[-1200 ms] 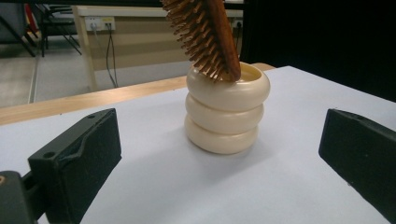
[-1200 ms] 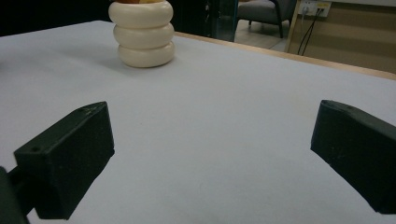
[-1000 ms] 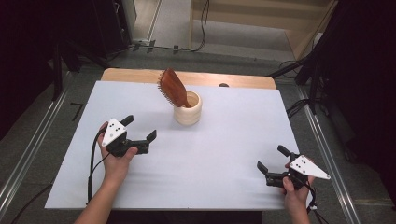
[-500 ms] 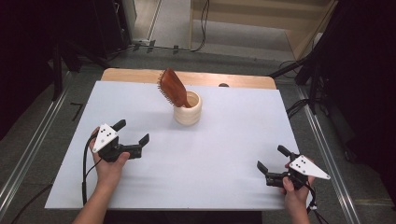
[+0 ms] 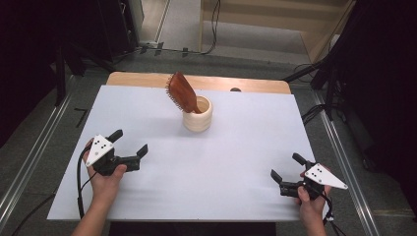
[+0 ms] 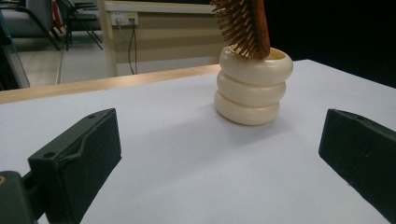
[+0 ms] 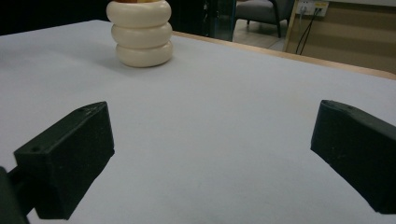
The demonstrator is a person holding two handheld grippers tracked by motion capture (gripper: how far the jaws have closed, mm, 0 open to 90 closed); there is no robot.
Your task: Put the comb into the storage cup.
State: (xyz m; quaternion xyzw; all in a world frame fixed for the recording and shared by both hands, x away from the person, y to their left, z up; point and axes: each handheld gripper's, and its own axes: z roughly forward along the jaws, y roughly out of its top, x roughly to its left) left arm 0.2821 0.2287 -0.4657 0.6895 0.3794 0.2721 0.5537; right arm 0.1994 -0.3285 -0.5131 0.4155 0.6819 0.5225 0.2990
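Note:
A cream ribbed cup point(image 5: 197, 117) stands at the back middle of the white tabletop point(image 5: 236, 147). A brown wooden hairbrush point(image 5: 183, 92) leans in it, bristle head up and tilted left. My left gripper point(image 5: 129, 141) rests at the left, open and empty, and faces the cup. In the left gripper view the cup point(image 6: 252, 88) and the brush point(image 6: 243, 25) sit ahead between my wide jaws point(image 6: 219, 154). My right gripper point(image 5: 286, 166) is open and empty near the front right. Its own view has the cup point(image 7: 140, 35) far off at upper left of the gap point(image 7: 212, 154).
A strip of wooden table edge point(image 5: 147, 78) runs behind the white sheet. Metal rails point(image 5: 344, 162) flank the table on both sides. Cables point(image 5: 214, 29) lie on the floor beyond the back edge. A small dark hole point(image 5: 235, 90) marks the back edge.
My left gripper has drifted left and a little toward the front edge, still open. The right gripper, cup and brush have not moved.

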